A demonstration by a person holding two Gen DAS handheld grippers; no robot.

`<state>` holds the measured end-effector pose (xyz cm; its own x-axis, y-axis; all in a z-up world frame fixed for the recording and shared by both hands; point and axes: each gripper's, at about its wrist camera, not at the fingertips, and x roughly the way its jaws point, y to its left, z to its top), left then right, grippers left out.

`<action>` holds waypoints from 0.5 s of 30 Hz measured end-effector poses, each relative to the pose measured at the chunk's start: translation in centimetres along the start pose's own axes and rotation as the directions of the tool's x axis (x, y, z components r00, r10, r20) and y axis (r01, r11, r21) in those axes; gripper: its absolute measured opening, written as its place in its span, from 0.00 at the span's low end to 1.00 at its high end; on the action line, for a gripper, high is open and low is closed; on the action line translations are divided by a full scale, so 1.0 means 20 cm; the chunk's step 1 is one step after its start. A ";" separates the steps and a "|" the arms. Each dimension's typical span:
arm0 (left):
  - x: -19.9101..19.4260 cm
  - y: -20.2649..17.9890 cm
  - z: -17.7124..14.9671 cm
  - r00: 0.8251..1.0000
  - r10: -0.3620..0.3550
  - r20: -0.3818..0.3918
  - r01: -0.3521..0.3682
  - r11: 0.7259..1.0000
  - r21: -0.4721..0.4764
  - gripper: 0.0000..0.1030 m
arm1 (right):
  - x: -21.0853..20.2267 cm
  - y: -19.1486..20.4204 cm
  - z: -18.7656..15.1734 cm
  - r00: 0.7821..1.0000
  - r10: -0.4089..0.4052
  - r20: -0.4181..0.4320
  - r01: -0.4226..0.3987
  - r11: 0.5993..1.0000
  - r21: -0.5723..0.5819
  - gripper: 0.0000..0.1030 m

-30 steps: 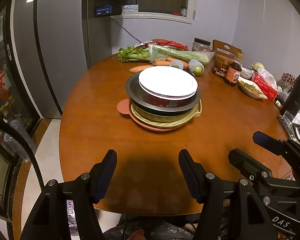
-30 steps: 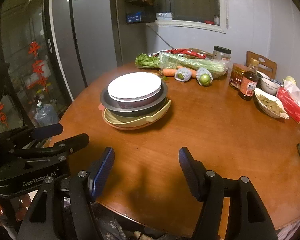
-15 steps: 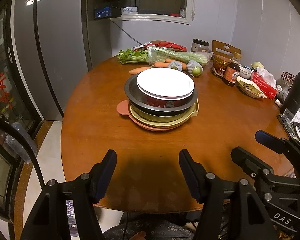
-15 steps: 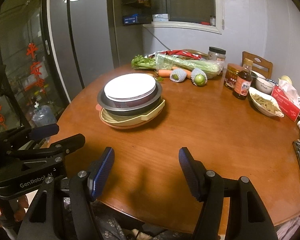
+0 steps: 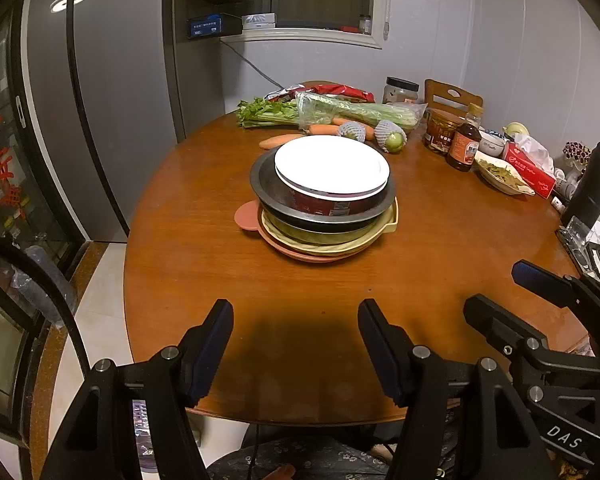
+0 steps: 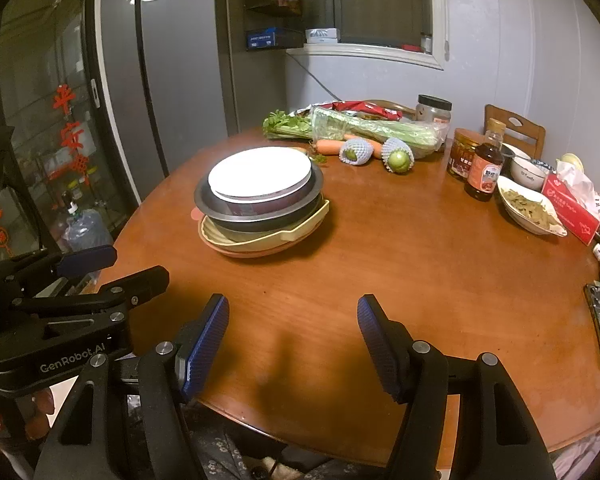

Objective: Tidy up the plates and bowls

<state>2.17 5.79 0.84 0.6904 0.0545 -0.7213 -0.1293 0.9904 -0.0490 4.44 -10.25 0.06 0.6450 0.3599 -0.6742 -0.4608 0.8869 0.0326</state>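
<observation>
Both claws sit apart with nothing in them: the left gripper (image 5: 296, 344) and right gripper (image 6: 294, 340) hover over the near edge of the round wooden table (image 5: 440, 248). Further in sits the stack of plates and bowls (image 5: 324, 200), a white plate (image 5: 332, 164) on top. Veggies (image 5: 340, 114) lie just behind the stack.

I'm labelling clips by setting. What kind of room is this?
Most likely a home kitchen or dining corner: a round wooden table with stacked dishes, celery and a sauce bottle, beside a tall grey fridge.
</observation>
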 end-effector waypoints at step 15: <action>-0.02 0.01 0.00 1.000 0.008 0.005 -0.008 1.000 0.007 0.63 | 0.00 -0.01 -0.01 1.000 -0.003 0.003 0.003 1.000 0.003 0.67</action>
<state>1.89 5.89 1.03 0.6928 0.0627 -0.7184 -0.1299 0.9908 -0.0388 4.32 -10.46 -0.02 0.6482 0.3580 -0.6721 -0.4570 0.8889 0.0329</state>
